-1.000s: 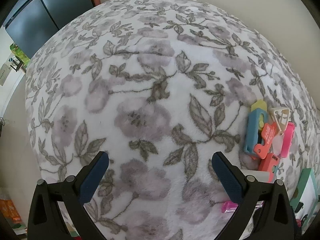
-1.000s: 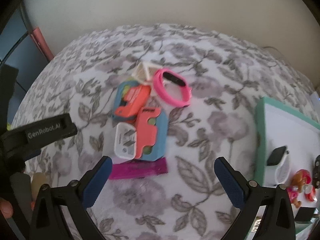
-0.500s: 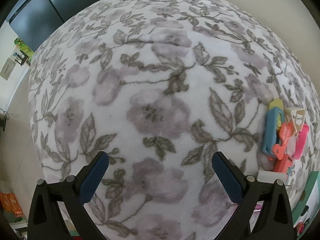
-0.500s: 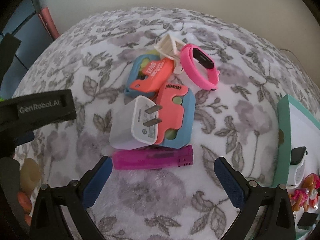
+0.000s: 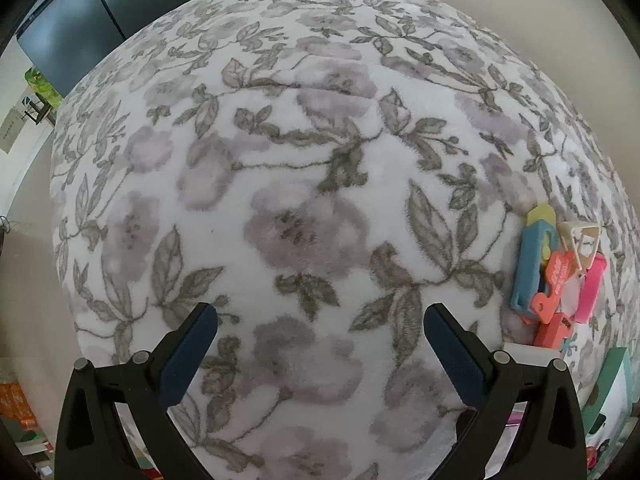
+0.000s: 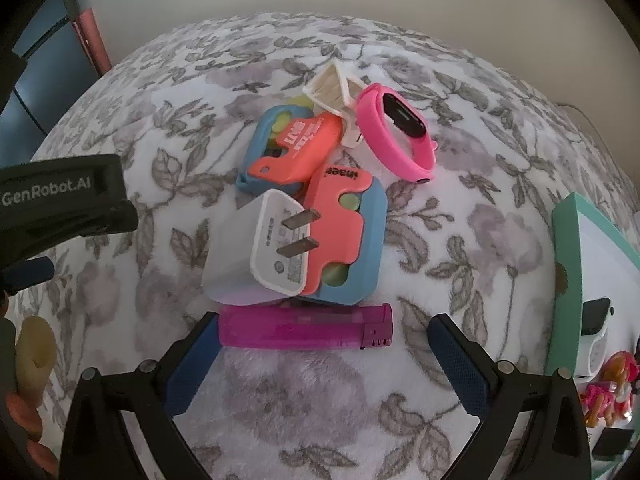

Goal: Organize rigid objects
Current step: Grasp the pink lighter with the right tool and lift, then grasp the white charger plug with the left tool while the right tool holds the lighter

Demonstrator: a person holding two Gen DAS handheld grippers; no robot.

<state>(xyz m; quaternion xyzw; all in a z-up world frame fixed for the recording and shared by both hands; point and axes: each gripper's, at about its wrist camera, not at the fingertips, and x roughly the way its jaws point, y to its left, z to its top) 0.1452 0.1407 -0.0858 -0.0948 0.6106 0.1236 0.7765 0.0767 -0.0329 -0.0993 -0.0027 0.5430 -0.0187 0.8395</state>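
Just beyond the right gripper (image 6: 322,344), a purple lighter (image 6: 306,326) is lying flat and crosswise on the floral blanket (image 6: 280,396), and it is sitting right at the mouth of the wide-spread jaws, nothing pinched. The gripper's left finger tip looks to be touching or nearly touching the lighter's plain end; can't tell for sure.

Landmark = lighter. Just behind it, a white charger plug (image 6: 256,252) is leaning on a coral-and-blue cable winder (image 6: 344,240), prongs pointing right. Farther behind, a second coral-and-blue winder (image 6: 288,144), a cream clip (image 6: 332,88) and a pink wristband (image 6: 394,136) are bunching together. Well to the lighter's right, a teal-rimmed tray (image 6: 564,264) is holding a smartwatch (image 6: 594,332) and small toys (image 6: 608,384).

Handling guess: lighter is likely light, stiff, smooth plastic, so slippery; it could roll or skid on the plush pile. Best hold is probably across the narrow mid-body, pads on the flat long sides, not end to end as the jaws are lining up now. A wrist turn is probably needed. Pressing down risks sinking into the soft blanket and nudging the plug.

Left gripper (image 5: 320,344) is hovering over bare blanket, jaws spread wide, empty, well left of the pile.
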